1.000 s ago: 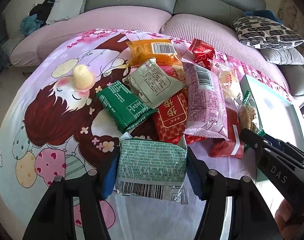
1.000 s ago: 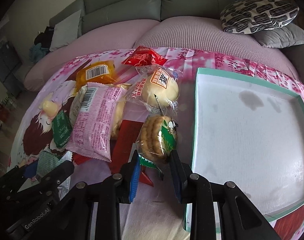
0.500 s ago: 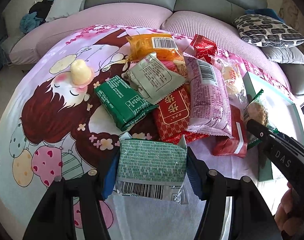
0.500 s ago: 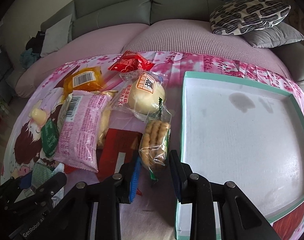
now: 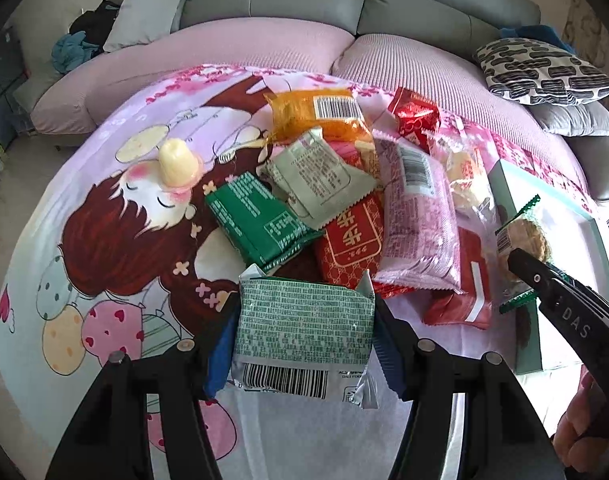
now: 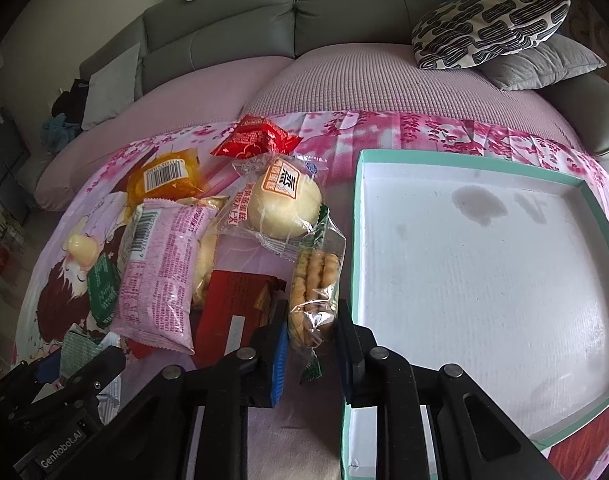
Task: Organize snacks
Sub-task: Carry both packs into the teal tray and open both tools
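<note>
My left gripper (image 5: 304, 340) is shut on a pale green snack packet (image 5: 304, 328) with a barcode, held above the cartoon-print cloth. My right gripper (image 6: 310, 340) is shut on a clear packet of round biscuits (image 6: 314, 280) with green ends, lifted beside the left rim of the white tray with a teal rim (image 6: 354, 240). The biscuit packet (image 5: 522, 236) and the right gripper also show at the right of the left wrist view. A pile of snacks lies on the cloth: a pink packet (image 5: 418, 216), a red packet (image 5: 354, 236), a dark green packet (image 5: 260, 224).
An orange packet (image 5: 324, 114), a small red packet (image 5: 414, 116), a wrapped bun (image 6: 286, 204) and a yellow jelly cup (image 5: 178, 160) lie on the cloth. A flat red packet (image 6: 228, 312) lies by the biscuits. A grey sofa with a patterned cushion (image 6: 488, 24) stands behind.
My right gripper has lifted the biscuit packet and turned it upright, nearer the tray's left rim. My left gripper keeps holding the pale green packet, nearly still.
</note>
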Motion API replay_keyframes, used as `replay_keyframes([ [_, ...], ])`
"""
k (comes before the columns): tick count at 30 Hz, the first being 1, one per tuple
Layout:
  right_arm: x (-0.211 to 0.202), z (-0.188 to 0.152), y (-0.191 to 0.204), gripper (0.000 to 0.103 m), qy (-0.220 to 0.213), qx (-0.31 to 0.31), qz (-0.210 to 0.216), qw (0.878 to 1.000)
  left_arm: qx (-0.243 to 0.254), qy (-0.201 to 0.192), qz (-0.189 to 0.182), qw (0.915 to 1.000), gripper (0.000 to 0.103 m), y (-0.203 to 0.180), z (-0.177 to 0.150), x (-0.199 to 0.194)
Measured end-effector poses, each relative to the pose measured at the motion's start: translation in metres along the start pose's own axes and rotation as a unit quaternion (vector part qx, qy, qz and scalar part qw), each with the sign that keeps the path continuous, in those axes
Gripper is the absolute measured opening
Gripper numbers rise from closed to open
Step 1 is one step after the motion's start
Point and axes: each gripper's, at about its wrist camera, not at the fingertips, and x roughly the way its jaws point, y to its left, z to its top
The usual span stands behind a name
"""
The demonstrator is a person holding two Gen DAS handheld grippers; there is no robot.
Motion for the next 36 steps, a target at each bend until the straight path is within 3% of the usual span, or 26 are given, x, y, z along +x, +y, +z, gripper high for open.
replay_keyframes([
  [10,-0.039,0.010,-0.015,0.022,-0.048,0.023,0.032,0.998,0.010,-0.047,0.004,0.9988,0.062,-0.016,0.018,-0.031],
  [16,-0.057,0.016,-0.034,0.022,-0.072,0.049,0.035,0.996,0.043,-0.065,-0.016,0.9968,0.062,-0.050,0.033,-0.043],
  [26,-0.064,0.015,-0.134,0.022,-0.088,0.146,-0.071,0.983,0.135,-0.073,-0.107,0.9823,0.062,-0.161,0.053,-0.041],
  [31,-0.062,0.010,-0.179,0.023,-0.086,0.180,-0.125,0.972,0.165,-0.054,-0.123,0.9771,0.062,-0.209,0.057,-0.021],
  [36,-0.062,0.008,-0.201,0.023,-0.091,0.193,-0.142,0.966,0.181,-0.037,-0.120,0.9753,0.062,-0.239,0.060,0.001],
])
